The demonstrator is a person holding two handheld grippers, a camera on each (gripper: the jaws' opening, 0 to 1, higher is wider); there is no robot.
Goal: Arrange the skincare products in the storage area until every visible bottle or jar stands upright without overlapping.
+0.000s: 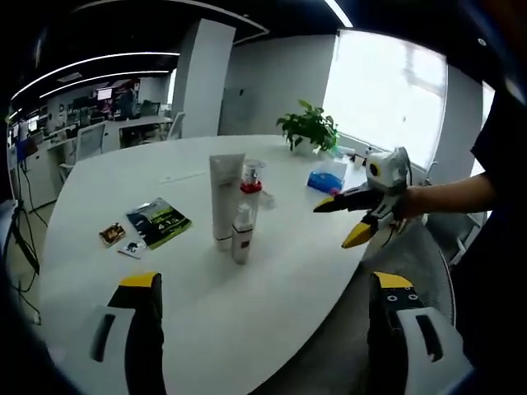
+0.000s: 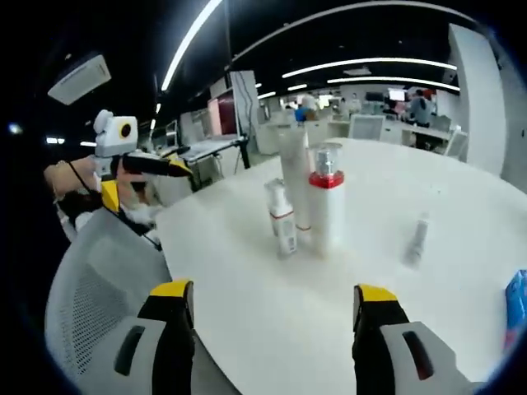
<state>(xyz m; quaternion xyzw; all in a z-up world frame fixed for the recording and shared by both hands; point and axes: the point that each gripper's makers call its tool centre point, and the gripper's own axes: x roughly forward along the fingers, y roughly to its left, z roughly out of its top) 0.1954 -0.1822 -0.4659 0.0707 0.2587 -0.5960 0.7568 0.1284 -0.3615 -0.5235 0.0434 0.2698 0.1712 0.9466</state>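
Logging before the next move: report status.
Left gripper and right gripper open, empty, off the table. Tall tube, red-collared bottle, small bottle upright, clustered. Nothing between.

We see bare white table (image 1: 247, 329) between our left gripper (image 1: 268, 300) and the three upright products: a tall tube (image 1: 225, 197), a red-collared bottle (image 1: 250, 191) and a small bottle (image 1: 241, 237), standing close together. Sachets (image 1: 158, 220) lie to their left, a blue pack (image 1: 327, 181) and a plant (image 1: 309, 127) beyond. From our right gripper (image 2: 272, 317), wide apart like the left, the approach is also open; a small tube (image 2: 417, 239) stands apart on the right. A mesh chair (image 2: 99, 296) edges the table.
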